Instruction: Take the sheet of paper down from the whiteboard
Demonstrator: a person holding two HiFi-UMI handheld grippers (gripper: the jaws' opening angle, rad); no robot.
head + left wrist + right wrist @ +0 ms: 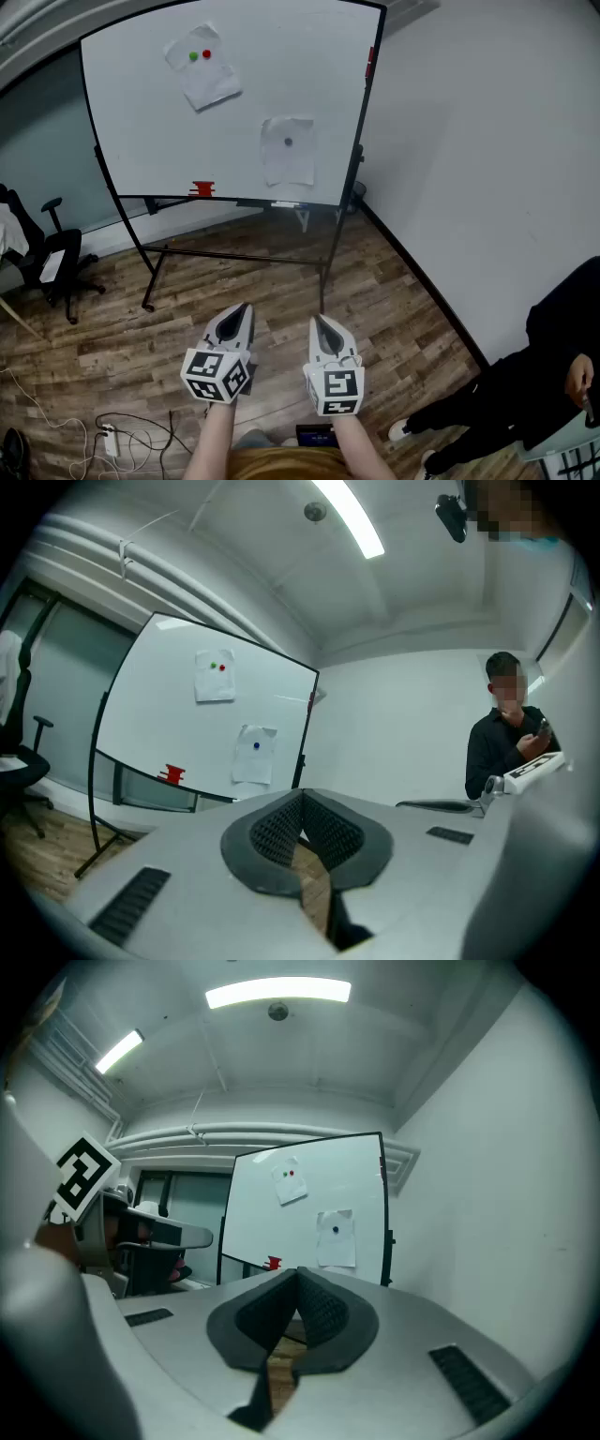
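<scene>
Sheet of paper: there are two on the glossy white whiteboard (141,122), and the task does not say which one is meant. The upper white sheet (202,66) is wrinkled and hangs tilted, held by a round green magnet (194,56) and a round red magnet (207,53). The lower white sheet (288,150) hangs straighter under one small dark magnet (288,142), and its top corners curl a little. Both sheets lie flat on the board, well apart from the grippers.

The left gripper (246,307) and the right gripper (317,320) are held low over the brown wooden floor (394,309). Each one has its ribbed black pads (272,832) pressed together at the tips, with nothing between them.

I think the main risk is tearing. The paper looks thin and soft, so pulling it while a magnet presses on it could rip it. A freed magnet may drop and roll away over the floor. With the upper sheet, taking off only one magnet may let the sheet swing or slide. The board stands on a thin black metal frame (145,258), so a hard push may make it tilt or move. A person in black clothes (553,366) stands near at the right.
</scene>
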